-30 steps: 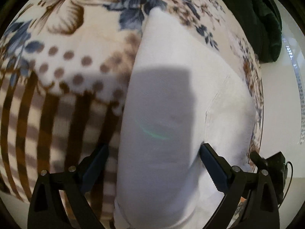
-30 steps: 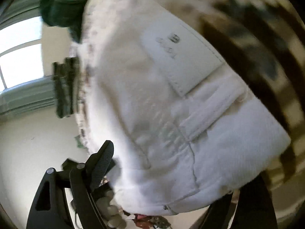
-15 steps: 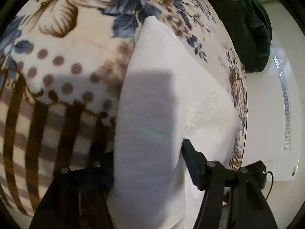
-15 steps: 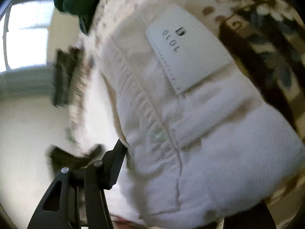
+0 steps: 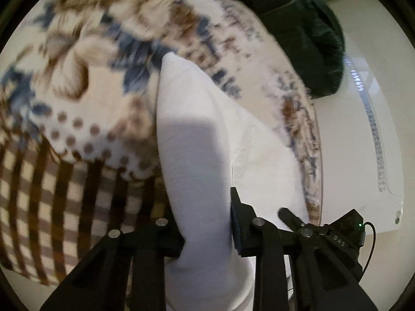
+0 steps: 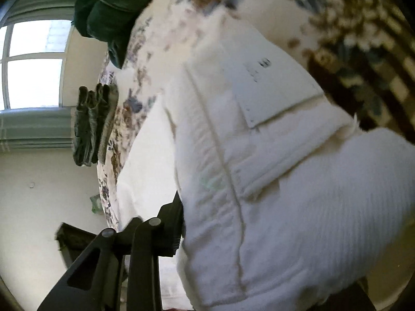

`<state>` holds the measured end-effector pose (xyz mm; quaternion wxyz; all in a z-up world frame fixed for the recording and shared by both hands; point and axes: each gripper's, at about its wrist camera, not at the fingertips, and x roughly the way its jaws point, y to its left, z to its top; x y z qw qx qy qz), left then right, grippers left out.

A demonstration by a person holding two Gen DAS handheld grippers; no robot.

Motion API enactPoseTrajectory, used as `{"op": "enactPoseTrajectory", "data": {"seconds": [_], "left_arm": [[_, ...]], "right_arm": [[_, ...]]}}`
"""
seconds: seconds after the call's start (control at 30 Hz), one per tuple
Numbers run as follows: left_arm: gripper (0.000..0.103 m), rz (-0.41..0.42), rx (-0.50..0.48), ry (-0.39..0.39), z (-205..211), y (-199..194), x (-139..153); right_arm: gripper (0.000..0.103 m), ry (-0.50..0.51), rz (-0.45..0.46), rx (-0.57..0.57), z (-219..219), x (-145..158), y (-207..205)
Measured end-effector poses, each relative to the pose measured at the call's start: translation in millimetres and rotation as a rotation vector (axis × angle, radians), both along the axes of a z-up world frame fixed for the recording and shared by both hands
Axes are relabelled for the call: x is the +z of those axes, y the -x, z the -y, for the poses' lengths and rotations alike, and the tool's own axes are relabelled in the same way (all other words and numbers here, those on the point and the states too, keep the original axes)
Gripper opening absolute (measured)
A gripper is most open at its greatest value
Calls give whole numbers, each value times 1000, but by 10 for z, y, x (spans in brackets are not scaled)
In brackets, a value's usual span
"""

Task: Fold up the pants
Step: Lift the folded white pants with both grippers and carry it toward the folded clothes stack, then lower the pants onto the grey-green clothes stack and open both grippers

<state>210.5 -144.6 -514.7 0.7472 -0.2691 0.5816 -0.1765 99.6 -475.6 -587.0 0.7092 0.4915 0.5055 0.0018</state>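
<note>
Left wrist view: left gripper [image 5: 206, 223] sits at bottom center, both fingers [image 5: 240, 223] pressed against a fold of the white pants [image 5: 197, 155], so it is clamped on the cloth. Pants run from the bottom edge up to mid-frame, lying on a floral and checked blanket [image 5: 77, 119] that fills the left and top of the frame (pattern is motion-blurred). Dark green garment [image 5: 301, 31] at upper right, on the blanket's far side. A black device with a green light [image 5: 347, 235] sits at lower right, just beside the gripper.

Right wrist view: pants [image 6: 272, 181] fill center and right, waistband patch [image 6: 272, 90] at upper center. Right gripper [image 6: 246, 235]: only its left finger [image 6: 171, 228] shows, at lower left, touching the cloth edge; the other is hidden behind the fabric, so can't tell if it's gripping. Window [image 6: 33, 64] at upper left; the green garment [image 6: 114, 7] at top left.
</note>
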Motion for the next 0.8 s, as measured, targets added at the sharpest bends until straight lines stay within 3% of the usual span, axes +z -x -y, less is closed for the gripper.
{"op": "enactPoseTrajectory", "data": {"seconds": [0.2, 0.47, 0.63, 0.8], "left_arm": [[24, 23, 33, 25, -214, -115, 591], [24, 118, 60, 40, -687, -530, 1427], [24, 180, 89, 53, -1234, -1234, 1786], [24, 240, 99, 58, -1932, -2288, 2027]], "right_arm": [[31, 0, 50, 24, -112, 645, -112], [31, 40, 170, 97, -635, 1722, -805], [31, 49, 234, 119, -1203, 2123, -1641], [31, 64, 287, 117, -1882, 2365, -2714]]}}
